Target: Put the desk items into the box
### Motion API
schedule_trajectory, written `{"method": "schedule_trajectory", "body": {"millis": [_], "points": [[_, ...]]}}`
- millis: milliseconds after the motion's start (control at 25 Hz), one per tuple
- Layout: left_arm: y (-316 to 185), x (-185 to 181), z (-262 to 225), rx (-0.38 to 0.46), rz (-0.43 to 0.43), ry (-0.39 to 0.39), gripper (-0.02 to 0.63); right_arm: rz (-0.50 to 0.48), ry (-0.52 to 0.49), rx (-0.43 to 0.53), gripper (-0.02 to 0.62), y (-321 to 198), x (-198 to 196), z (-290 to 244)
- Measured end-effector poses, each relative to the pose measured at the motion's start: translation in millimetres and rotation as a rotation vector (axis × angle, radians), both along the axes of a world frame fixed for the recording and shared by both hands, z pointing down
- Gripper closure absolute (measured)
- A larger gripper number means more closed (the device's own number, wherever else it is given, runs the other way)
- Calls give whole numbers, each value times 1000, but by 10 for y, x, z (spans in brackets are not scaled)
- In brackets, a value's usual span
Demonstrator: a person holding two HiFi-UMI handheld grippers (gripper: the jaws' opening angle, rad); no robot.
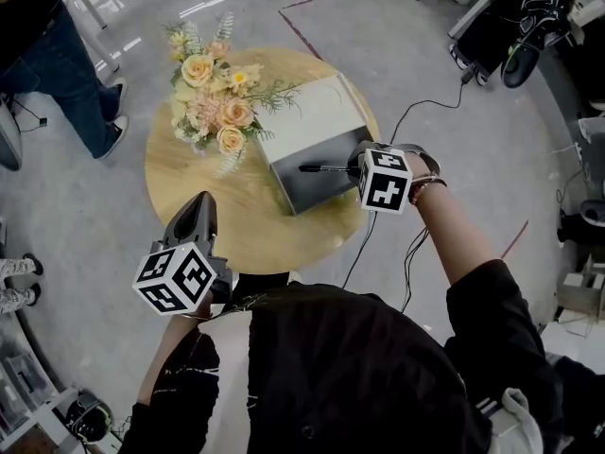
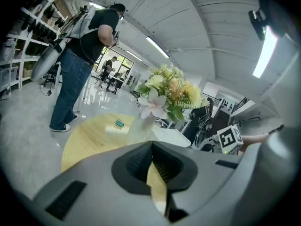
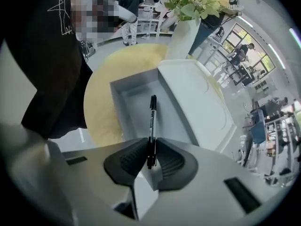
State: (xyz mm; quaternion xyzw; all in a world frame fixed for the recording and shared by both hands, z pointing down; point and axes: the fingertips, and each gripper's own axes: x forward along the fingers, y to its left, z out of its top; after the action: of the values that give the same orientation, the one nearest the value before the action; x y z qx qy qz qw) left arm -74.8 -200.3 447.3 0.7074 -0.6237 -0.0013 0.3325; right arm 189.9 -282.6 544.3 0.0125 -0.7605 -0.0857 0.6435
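Clearly, the right tongs [image 3: 150,157] are pinching a black pen [image 3: 152,121] between the two ribbed pads. The pads stand only a little apart, as much as the thin pen allows. The pen sticks out forward from them, over the grey inside of the open box [image 3: 134,100], whose white lid [image 3: 197,102] lies folded back beside it. In the head view the same tongs [image 1: 354,168] hold the pen [image 1: 326,168] level across the box [image 1: 317,187], which sits on the round wooden table [image 1: 189,192] (close to its right edge). Whether the pen tip touches the box floor, I cannot tell.

The left tongs [image 2: 151,147] are pressed together at the tips and carry nothing. They hang above the near edge of the table [image 1: 200,206], well apart from the box.

The rear end of the pen is hidden between the pads. A small green clip [image 2: 119,123] lies on the table near the vase of flowers [image 2: 169,91]; it is too small to read in detail. A standing person [image 2: 82,55] is cut off at the picture edge in the head view.
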Motion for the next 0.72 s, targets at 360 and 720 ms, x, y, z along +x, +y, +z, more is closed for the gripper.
{"method": "schedule_trajectory", "body": {"millis": [360,720], "points": [[-15,-178,93,-37,-38,3,597,-41,14,-33,529,-146,-143,123],[-9,-358,167,-55,-87,-5,597,-82,30,-71,529,-192,-282,300]]}}
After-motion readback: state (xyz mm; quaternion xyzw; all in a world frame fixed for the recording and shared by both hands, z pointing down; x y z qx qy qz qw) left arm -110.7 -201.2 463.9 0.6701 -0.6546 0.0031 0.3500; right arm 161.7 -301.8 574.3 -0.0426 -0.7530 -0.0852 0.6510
